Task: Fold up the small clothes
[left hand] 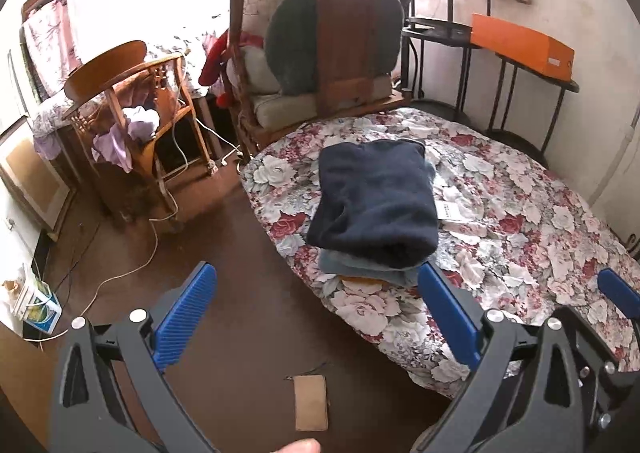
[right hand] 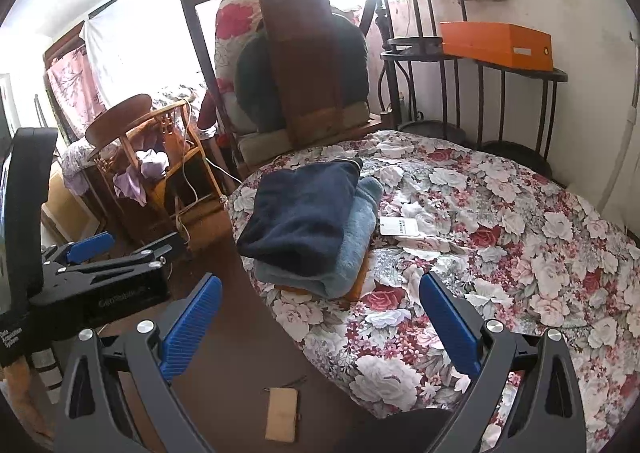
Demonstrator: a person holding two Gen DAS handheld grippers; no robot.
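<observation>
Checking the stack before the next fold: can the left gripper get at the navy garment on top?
Probably yes: the left gripper is open, nothing lies between it and the navy garment topping the pile.

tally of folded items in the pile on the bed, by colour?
Navy folded garment: 1
Light blue folded garment: 1
Orange-brown item at the bottom of the pile: 1, only its edge shows
Total: 3
Both claws, left claw and right claw, are open and empty.
</observation>
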